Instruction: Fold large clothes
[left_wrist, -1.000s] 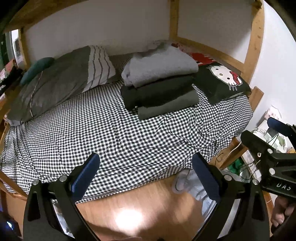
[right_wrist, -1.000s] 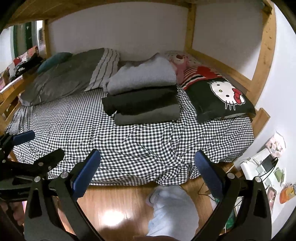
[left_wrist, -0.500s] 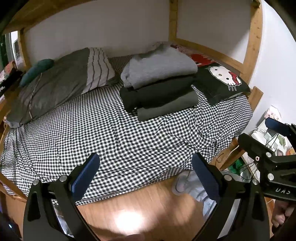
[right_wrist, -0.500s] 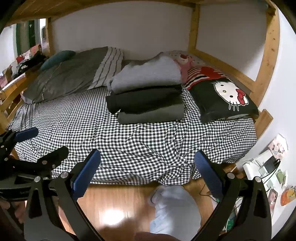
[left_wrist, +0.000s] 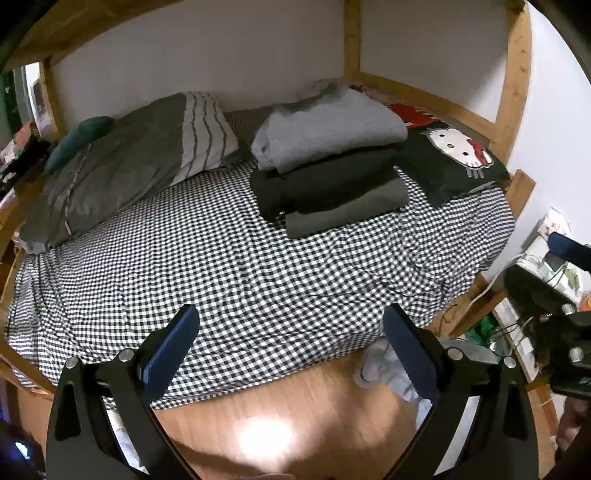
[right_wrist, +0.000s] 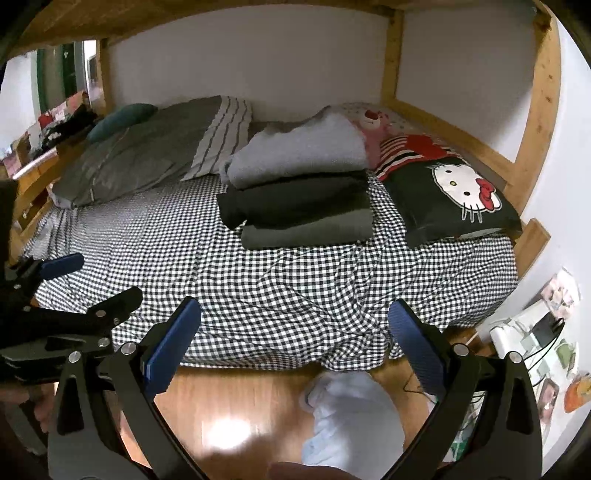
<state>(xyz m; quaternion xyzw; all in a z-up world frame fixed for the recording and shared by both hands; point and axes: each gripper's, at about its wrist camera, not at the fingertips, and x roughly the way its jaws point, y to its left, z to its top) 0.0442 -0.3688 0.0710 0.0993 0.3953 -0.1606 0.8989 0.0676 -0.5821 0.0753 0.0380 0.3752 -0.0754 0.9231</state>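
A stack of three folded clothes (left_wrist: 332, 170) (right_wrist: 299, 188) lies on the checked bed sheet (left_wrist: 240, 273) (right_wrist: 295, 291): light grey on top, black in the middle, dark grey below. A pale blue garment (right_wrist: 351, 417) (left_wrist: 391, 369) lies crumpled on the wooden floor by the bed's near edge. My left gripper (left_wrist: 291, 350) hangs open over the bed's edge, holding nothing. My right gripper (right_wrist: 295, 347) is open too, just above the pale garment. Each gripper shows at the side of the other's view.
A grey striped pillow (left_wrist: 122, 173) and a teal cushion (left_wrist: 79, 140) lie at the bed's left. A black cat-print cushion (right_wrist: 454, 199) sits at the right by the wooden bed frame (right_wrist: 535, 129). Cables and small items (right_wrist: 546, 343) crowd the floor at right.
Both grippers have drifted slightly closer to the bed and stayed open. The clothes have not moved.
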